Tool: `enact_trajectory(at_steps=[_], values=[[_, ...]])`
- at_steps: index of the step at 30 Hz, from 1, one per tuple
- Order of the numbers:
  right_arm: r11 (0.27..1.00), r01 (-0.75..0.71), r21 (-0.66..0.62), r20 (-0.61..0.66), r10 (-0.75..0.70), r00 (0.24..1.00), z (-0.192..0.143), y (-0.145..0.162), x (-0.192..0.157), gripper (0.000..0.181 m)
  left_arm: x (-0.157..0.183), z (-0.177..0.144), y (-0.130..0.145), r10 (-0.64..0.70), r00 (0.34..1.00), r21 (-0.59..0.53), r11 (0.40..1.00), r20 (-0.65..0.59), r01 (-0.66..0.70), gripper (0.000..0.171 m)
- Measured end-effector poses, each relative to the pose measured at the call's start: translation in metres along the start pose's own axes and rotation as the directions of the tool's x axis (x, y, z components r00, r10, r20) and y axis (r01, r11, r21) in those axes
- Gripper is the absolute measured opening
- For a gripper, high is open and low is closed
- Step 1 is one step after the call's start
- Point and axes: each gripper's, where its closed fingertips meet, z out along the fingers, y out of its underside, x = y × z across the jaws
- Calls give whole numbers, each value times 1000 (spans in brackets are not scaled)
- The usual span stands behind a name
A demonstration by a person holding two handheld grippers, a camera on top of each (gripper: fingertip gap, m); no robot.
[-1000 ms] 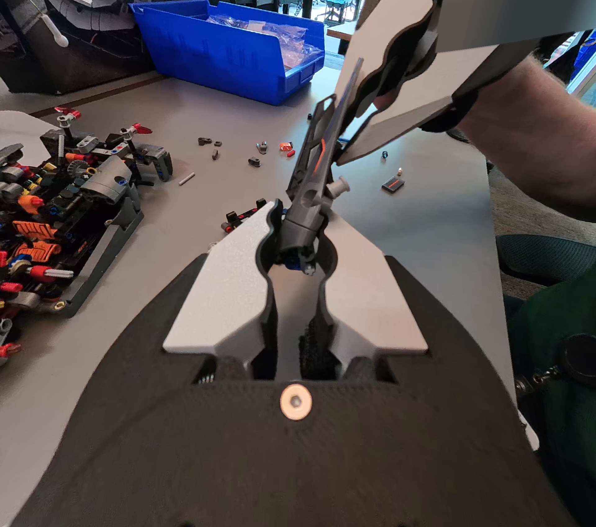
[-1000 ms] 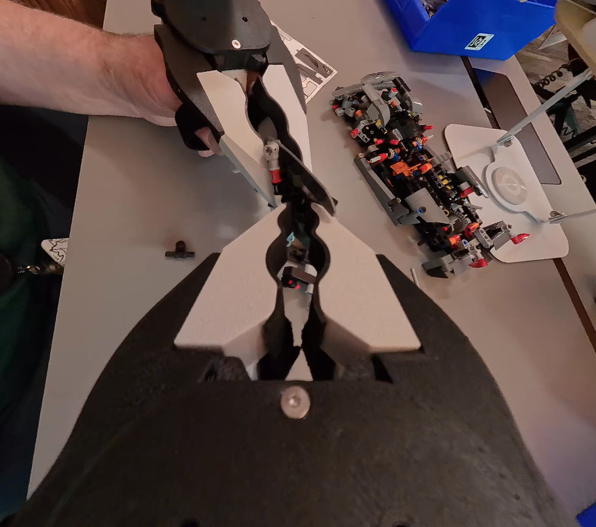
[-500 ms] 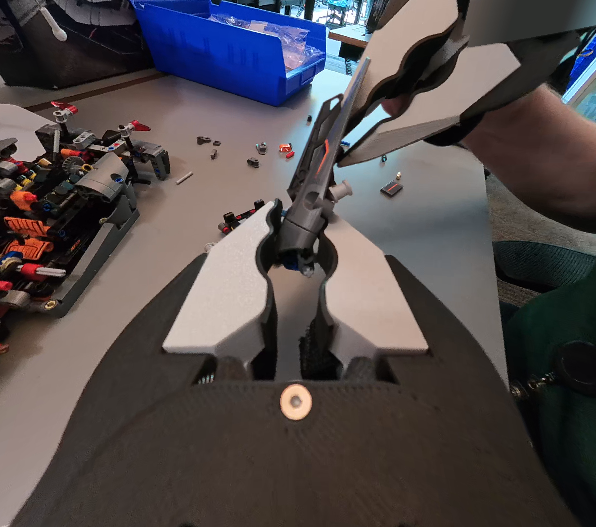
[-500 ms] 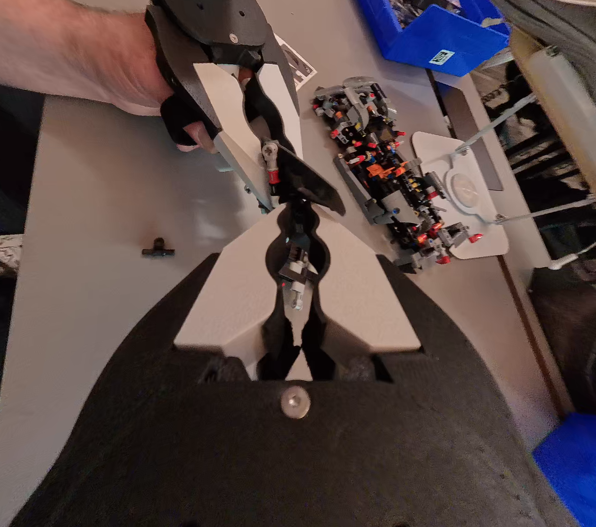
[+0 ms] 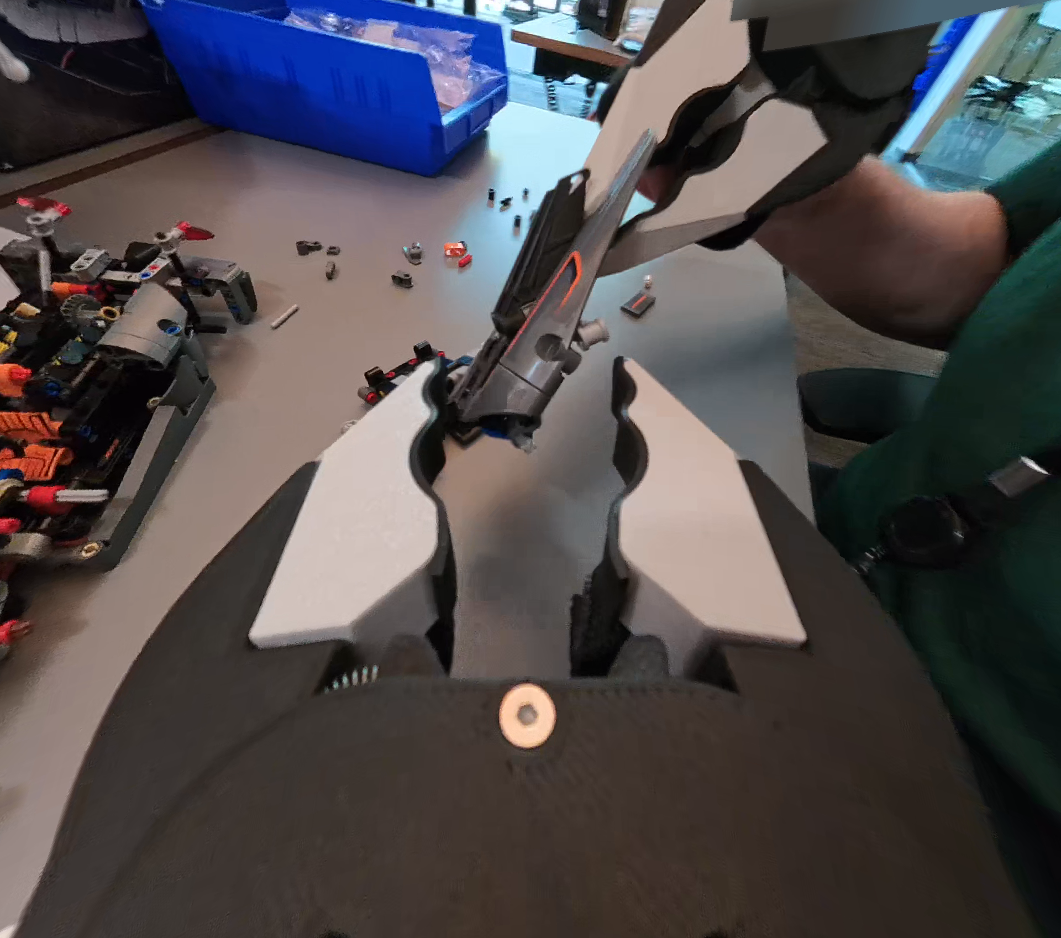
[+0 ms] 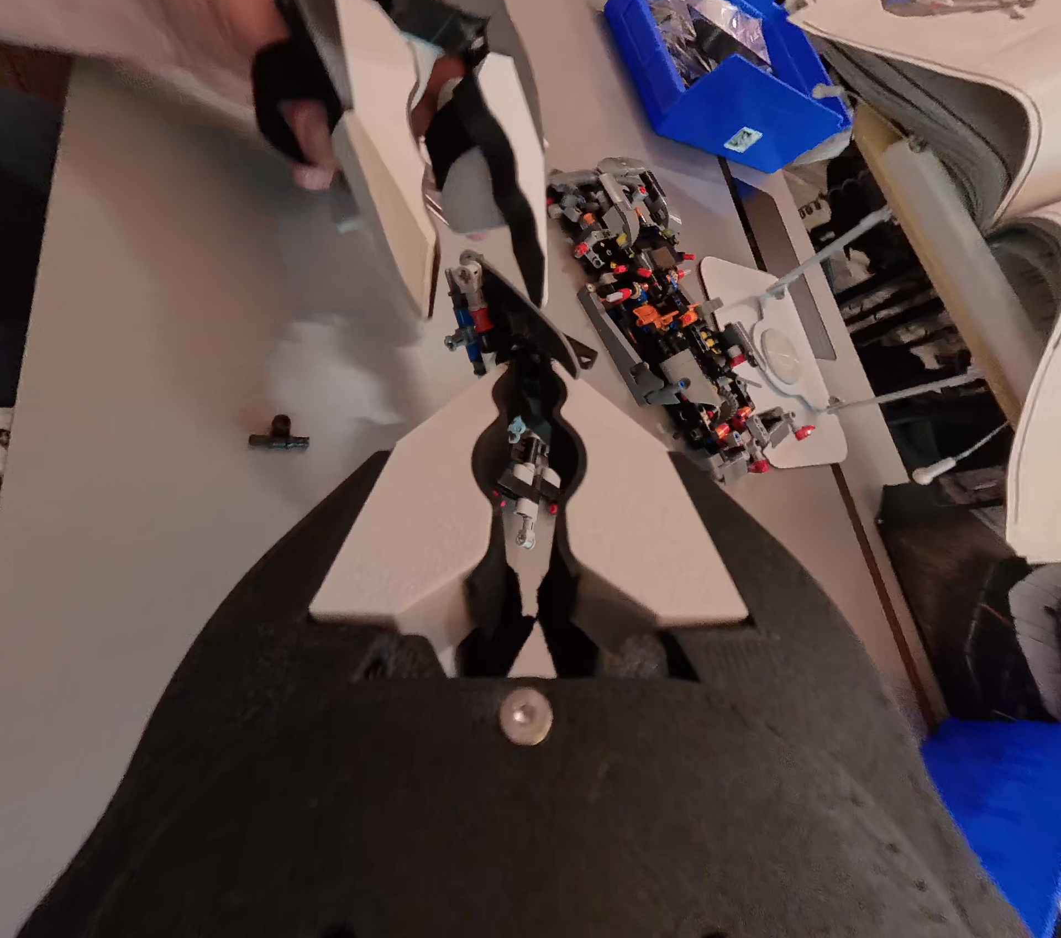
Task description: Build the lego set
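Note:
A long dark grey Lego panel sub-assembly (image 5: 539, 324) with an orange stripe hangs tilted above the grey table. My right gripper (image 6: 531, 382) is shut on its upper end, and it also shows in the left wrist view (image 5: 614, 215) at the upper right. My left gripper (image 5: 528, 376) is open, with the panel's lower end between its spread fingers, close to the left finger. In the right wrist view the left gripper (image 6: 482, 301) is open just above the sub-assembly (image 6: 505, 313). The half-built Lego chassis (image 5: 97, 365) lies on the table at the left, and also shows in the right wrist view (image 6: 660, 313).
A blue bin (image 5: 321, 72) with plastic bags stands at the back. Small loose parts (image 5: 402, 267) lie mid-table, and a small black assembly (image 5: 396, 370) lies by my left finger. A black pin (image 6: 279, 436) lies alone. A white stand base (image 6: 775, 347) sits beside the chassis. The grippers are tip to tip, or close to it. The black pin (image 6: 279, 436) sits 9 cm or so from the ends of my left fingers.
My left gripper has opened and let go of the sub-assembly's lower end. My right gripper still holds the upper end, and the view has tilted a little.

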Motion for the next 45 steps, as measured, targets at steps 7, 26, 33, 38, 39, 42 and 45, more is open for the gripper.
enact_trajectory(at_steps=[7, 26, 33, 38, 39, 42, 45], values=[[984, 171, 44, 44, -172, 984, -14, -11, -10, 4, 21, -16, -28, 97, 972, -82, 990, -213, -117, 33], [959, 266, 95, 102, -275, 956, -23, -12, -26, 4, 50, 11, -39, 20, 871, -105, 991, -491, -82, 2], [962, 240, 132, 72, -251, 965, -29, -17, -21, 4, 49, 10, -49, -10, 886, -5, 1000, -464, 9, 0], [964, 222, 144, 83, -235, 968, -29, -15, -23, 4, 49, 10, -48, -34, 890, 27, 998, -455, 52, 0], [965, 221, 144, 79, -234, 969, -29, -15, -23, 4, 49, 11, -49, -33, 893, 31, 998, -450, 52, 0], [965, 209, 156, 83, -224, 971, -31, -15, -22, 4, 51, 13, -50, -34, 891, 36, 998, -453, 56, 0], [962, 210, 173, 95, -228, 969, -34, -18, -23, 4, 47, 7, -58, -39, 881, 71, 994, -471, 81, 4]])
